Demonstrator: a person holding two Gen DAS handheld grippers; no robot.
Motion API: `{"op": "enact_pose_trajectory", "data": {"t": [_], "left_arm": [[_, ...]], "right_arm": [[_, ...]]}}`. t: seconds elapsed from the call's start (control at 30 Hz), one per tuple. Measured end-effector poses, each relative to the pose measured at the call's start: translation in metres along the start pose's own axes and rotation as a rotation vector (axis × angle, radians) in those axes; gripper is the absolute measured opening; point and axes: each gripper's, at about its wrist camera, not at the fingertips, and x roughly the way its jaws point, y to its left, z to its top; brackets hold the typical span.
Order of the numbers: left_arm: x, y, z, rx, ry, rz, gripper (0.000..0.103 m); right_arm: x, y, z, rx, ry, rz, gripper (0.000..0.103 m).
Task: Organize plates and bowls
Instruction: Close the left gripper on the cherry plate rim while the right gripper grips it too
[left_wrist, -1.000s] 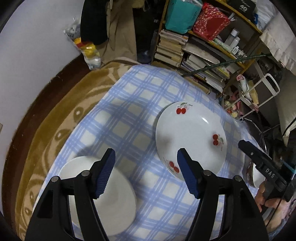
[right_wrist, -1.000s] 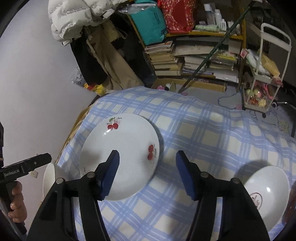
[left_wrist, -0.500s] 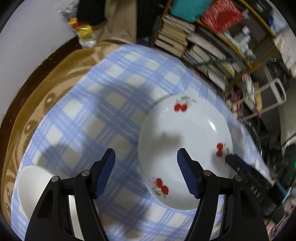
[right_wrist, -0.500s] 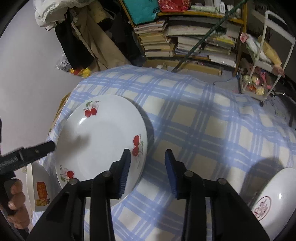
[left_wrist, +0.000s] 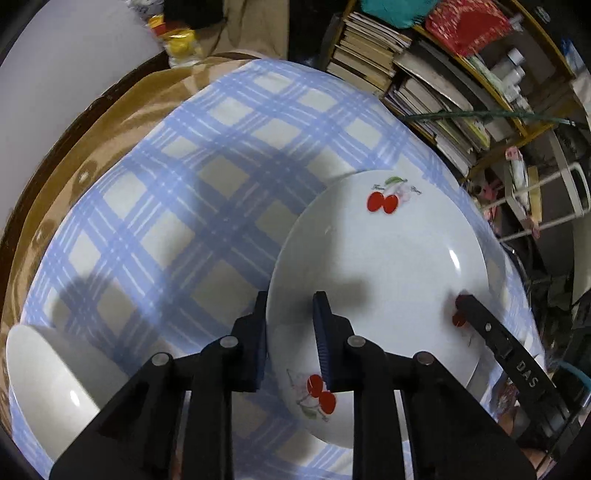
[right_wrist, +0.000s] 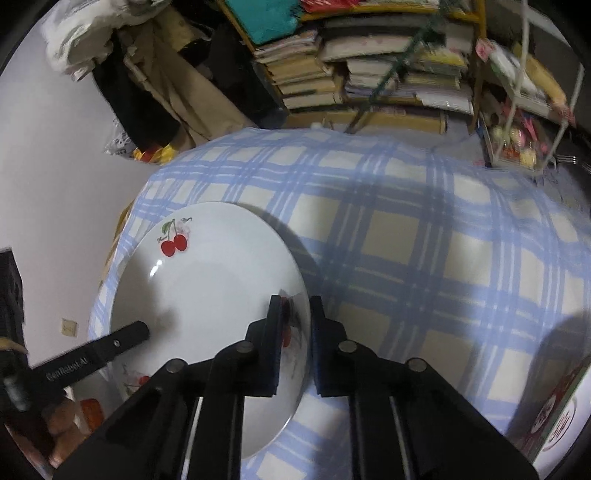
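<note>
Now both tools, left tool (left_wrist: 290, 332) and right tool (right_wrist: 295, 332), pinch the cherry plate (left_wrist: 380, 280) rim.

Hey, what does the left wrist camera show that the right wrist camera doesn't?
Only the left wrist view shows the plain white bowl at the cloth's near-left edge. Only the right wrist view shows a dish with a red emblem at the far right. Both show the cherry plate on the blue checked tablecloth, with both grippers' jaws closed on opposite rims.
</note>
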Motion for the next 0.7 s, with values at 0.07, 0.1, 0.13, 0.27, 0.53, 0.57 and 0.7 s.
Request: {"op": "enact_pose_trajectory", "data": {"t": [0.07, 0.1, 0.13, 0.27, 0.53, 0.57, 0.7], "left_arm": [[-0.008, 0.003, -0.002, 0.007, -0.013, -0.014, 0.022], [-0.013, 0.003, -0.003, 0.027, -0.026, -0.021, 0.022], [-0.018, 0.003, -0.005, 0.039, -0.032, -0.021, 0.022], [-0.044, -0.002, -0.009, 0.108, -0.057, -0.03, 0.022], [-0.083, -0.013, -0.026, 0.195, -0.07, -0.025, 0.022], [-0.086, -0.013, -0.03, 0.196, -0.07, -0.028, 0.022], [-0.097, -0.016, -0.047, 0.211, -0.069, -0.025, 0.022]], "right_arm": [[-0.004, 0.001, 0.001, -0.012, 0.025, 0.017, 0.012], [-0.009, 0.005, -0.001, -0.043, 0.018, 0.019, 0.012], [-0.016, 0.009, -0.004, -0.078, 0.007, 0.015, 0.011], [-0.034, 0.013, -0.012, -0.106, -0.011, 0.042, 0.011], [-0.073, 0.016, -0.026, -0.117, -0.037, 0.093, 0.011], [-0.077, 0.016, -0.028, -0.121, -0.034, 0.094, 0.011], [-0.1, 0.016, -0.038, -0.152, -0.04, 0.101, 0.01]]}}
